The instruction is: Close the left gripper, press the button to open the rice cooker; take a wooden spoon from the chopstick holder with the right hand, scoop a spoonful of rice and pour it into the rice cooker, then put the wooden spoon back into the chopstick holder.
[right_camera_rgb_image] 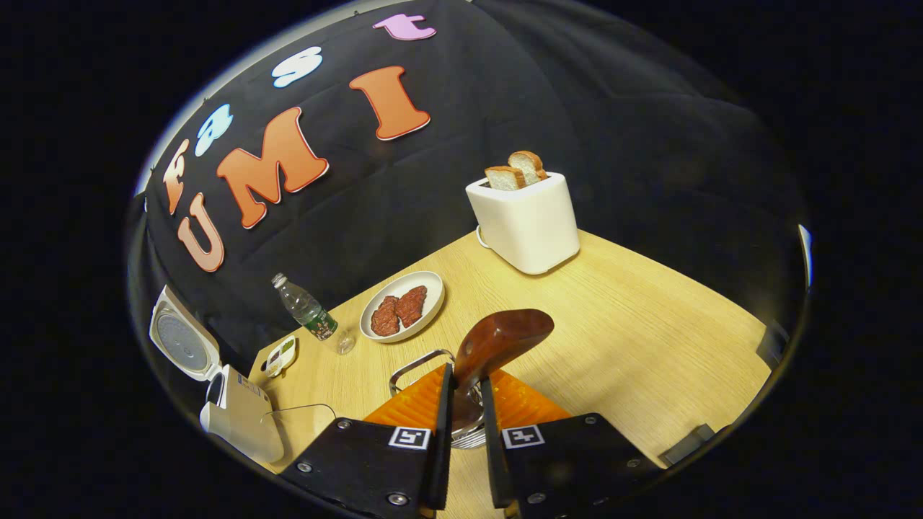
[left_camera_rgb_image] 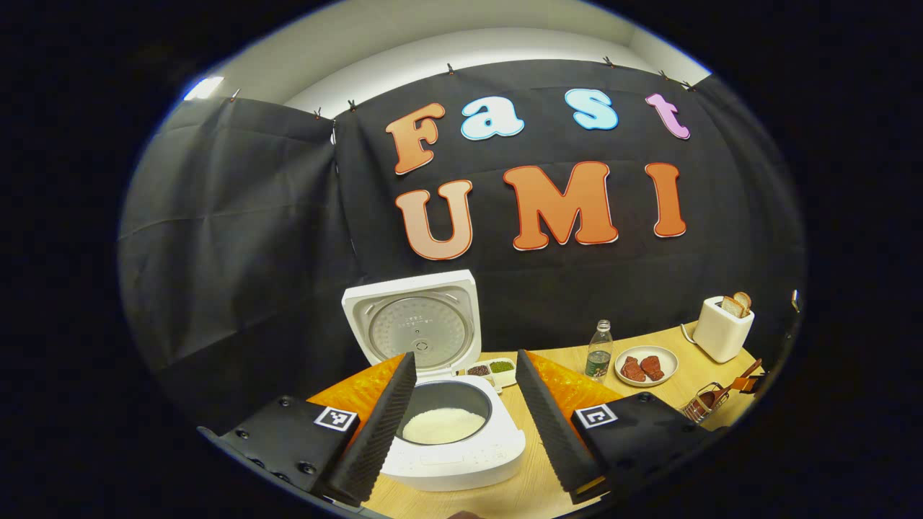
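A: Right gripper [right_camera_rgb_image: 461, 411], jaws nearly together, pinching the wooden spoon [right_camera_rgb_image: 497, 342] by its handle, over the wire holder [right_camera_rgb_image: 414, 364] on the table [right_camera_rgb_image: 649, 339]. Both fingers look pressed on the handle. Bowl end up or down?

B: The broad brown end points up and away from the camera; the lower part is hidden between the fingers, so whether it sits inside the holder I cannot tell. The left gripper view has the holder [left_camera_rgb_image: 703, 405] at the table's far right.

A: Left gripper [left_camera_rgb_image: 465, 418]?

B: Jaws wide apart, holding nothing, framing the cooker [left_camera_rgb_image: 451, 440]. Lid [left_camera_rgb_image: 414, 328] stands upright.

A: The risks?

B: The handle is smooth and rounded; a narrow pinch could let it twist or slip. A slanted entry could catch the wire rim and tip the holder. That is judgement only.

A: Contents?

B: White rice [left_camera_rgb_image: 443, 425] lies in the cooker pot. A small divided dish [left_camera_rgb_image: 492, 369] behind it holds dark grains and green ones. A plate [right_camera_rgb_image: 402, 305] carries two reddish pieces. The toaster [right_camera_rgb_image: 525, 223] holds two bread slices. A bottle [right_camera_rgb_image: 306, 311] stands near the plate.
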`<state>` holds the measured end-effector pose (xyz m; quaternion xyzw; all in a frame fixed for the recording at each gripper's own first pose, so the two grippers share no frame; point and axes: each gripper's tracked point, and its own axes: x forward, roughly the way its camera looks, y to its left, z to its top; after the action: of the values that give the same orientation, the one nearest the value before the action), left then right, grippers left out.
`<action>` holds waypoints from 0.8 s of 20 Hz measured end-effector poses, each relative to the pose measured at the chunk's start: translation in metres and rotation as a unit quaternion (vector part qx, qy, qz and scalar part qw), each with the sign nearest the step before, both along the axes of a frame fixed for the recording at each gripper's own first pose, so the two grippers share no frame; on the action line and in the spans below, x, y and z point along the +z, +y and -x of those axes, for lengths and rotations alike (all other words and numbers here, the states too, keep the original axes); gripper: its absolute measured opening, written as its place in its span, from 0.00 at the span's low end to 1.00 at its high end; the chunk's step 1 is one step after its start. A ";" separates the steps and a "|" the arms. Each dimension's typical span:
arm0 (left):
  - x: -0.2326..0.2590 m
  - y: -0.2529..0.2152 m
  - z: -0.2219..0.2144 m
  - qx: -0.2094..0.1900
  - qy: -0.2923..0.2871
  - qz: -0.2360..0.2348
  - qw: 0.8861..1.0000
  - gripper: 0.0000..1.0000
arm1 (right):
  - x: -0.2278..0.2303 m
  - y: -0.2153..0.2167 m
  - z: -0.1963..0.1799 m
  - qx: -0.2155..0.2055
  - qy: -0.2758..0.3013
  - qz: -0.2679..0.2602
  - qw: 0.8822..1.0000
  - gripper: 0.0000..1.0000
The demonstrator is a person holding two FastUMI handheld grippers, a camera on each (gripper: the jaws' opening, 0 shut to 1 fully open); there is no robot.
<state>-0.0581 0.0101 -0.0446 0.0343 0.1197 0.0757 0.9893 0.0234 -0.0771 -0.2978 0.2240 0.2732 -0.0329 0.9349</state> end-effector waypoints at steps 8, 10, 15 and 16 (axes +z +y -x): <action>-0.007 0.016 0.009 0.023 0.007 0.007 1.000 0.94 | -0.009 0.004 -0.027 0.007 0.012 -0.035 0.999 0.23; -0.010 0.019 0.010 0.026 0.012 0.010 1.000 0.94 | -0.008 0.008 -0.032 0.008 0.020 -0.040 0.999 0.18; -0.016 0.019 0.011 0.021 0.016 0.008 1.000 0.91 | 0.016 0.013 -0.036 0.015 0.011 -0.013 1.000 0.12; -0.016 0.018 0.009 0.019 0.015 0.008 1.000 0.90 | 0.026 0.016 -0.035 0.020 0.005 -0.012 1.000 0.12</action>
<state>-0.0673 0.0284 -0.0607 0.0249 0.1359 0.0928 0.9860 0.0583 -0.0607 -0.2718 0.2298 0.2831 -0.0117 0.9311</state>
